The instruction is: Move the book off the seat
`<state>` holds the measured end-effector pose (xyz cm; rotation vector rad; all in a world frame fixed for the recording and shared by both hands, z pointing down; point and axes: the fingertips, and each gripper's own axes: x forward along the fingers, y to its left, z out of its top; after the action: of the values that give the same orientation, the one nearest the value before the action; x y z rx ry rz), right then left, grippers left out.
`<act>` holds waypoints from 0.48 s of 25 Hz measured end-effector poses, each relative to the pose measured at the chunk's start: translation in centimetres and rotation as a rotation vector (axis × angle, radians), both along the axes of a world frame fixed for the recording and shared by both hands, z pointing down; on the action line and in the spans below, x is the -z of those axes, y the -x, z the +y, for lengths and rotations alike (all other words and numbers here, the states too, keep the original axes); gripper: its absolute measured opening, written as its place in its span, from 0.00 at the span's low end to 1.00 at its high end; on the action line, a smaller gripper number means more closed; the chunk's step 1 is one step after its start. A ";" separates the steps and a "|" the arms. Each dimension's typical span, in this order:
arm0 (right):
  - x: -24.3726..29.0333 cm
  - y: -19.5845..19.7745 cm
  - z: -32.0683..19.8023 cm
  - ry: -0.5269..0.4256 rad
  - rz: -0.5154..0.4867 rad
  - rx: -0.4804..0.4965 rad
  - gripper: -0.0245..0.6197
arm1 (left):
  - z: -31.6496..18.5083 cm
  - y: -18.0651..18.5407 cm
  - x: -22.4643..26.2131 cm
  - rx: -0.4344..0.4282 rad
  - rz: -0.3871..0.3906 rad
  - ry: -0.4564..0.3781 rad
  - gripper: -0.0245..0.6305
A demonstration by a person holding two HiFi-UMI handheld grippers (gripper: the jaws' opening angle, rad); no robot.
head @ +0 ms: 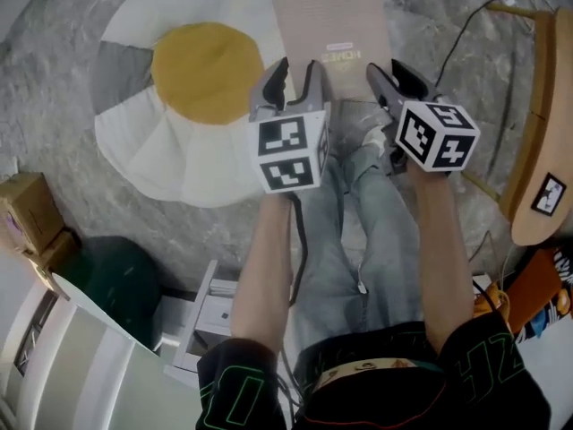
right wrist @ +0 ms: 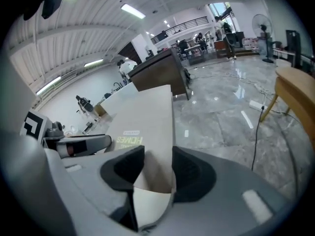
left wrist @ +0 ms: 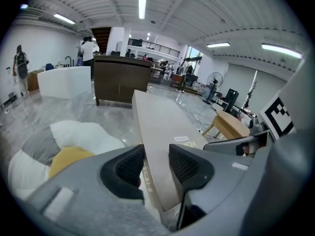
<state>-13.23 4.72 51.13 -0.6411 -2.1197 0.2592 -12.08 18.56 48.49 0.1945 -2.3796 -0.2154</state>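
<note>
The book [right wrist: 147, 109] reads "HOMES" on its cover; the small label [right wrist: 131, 131] above is illegible.

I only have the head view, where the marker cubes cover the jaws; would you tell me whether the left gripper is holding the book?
Observer: Yes; the left gripper view shows the left gripper pressed onto the near edge of the book.
Operator: And the right gripper?
Observer: Its own view shows the right gripper clamped on the book's near edge too.
Operator: What lies ahead?
Observer: A dark wooden counter stands beyond the book.
</note>
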 end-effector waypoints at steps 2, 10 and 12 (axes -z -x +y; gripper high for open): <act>0.4 0.8 -3.1 0.002 -0.018 -0.055 0.31 | -3.1 1.5 0.4 -0.054 -0.009 0.008 0.29; 1.8 2.0 -16.2 -0.009 -0.055 -0.258 0.31 | -16.3 5.5 1.5 -0.262 -0.031 -0.007 0.29; 2.2 1.9 -19.6 -0.011 -0.065 -0.315 0.31 | -20.0 6.3 2.0 -0.319 -0.041 -0.011 0.29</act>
<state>-15.10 -14.88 48.89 -0.3104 -2.2797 0.4040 -18.43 -1.43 46.46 0.5818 -2.3484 -0.0732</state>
